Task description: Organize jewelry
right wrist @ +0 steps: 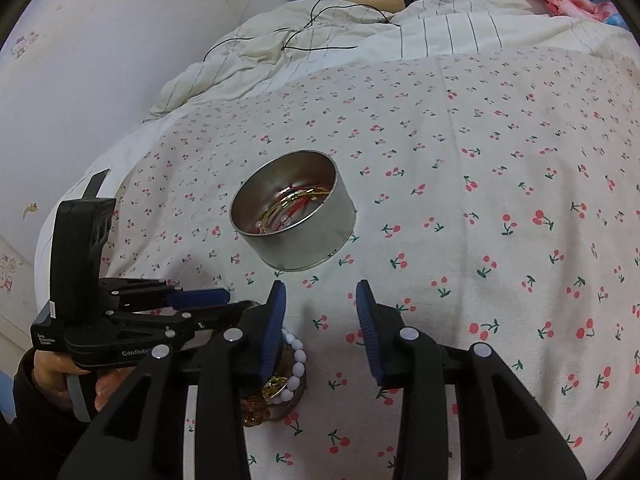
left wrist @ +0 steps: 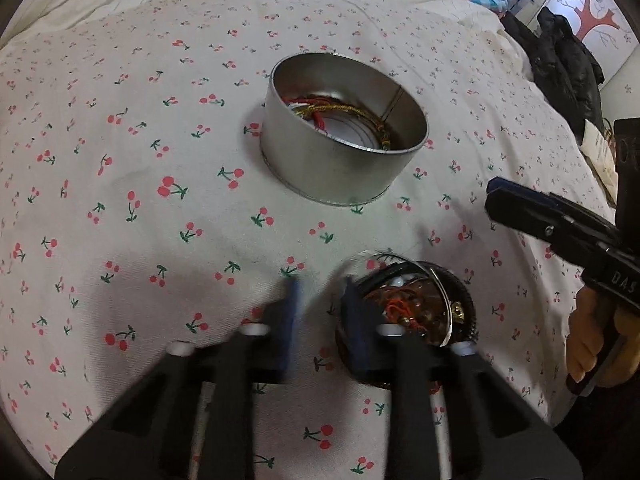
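cherry-print bed holds one tin and one lid of jewelry; only the right view shows white beads. left tongs and right tongs both gape, empty.

Cherry-print bed holds tin, jewelry dish

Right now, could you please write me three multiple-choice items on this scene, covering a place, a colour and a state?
1. Where does the silver tin stand?
A. on the cherry-print bedspread
B. on a wooden shelf
C. inside a drawer

2. What colour are the round beads on the near dish?
A. green
B. white
C. black

3. How is the right gripper?
A. shut on a bracelet
B. shut on the tin
C. open, holding nothing

Answers: 1 A, cherry cloth surrounds the tin; 2 B, they show white; 3 C, bare bedspread shows between its fingers.
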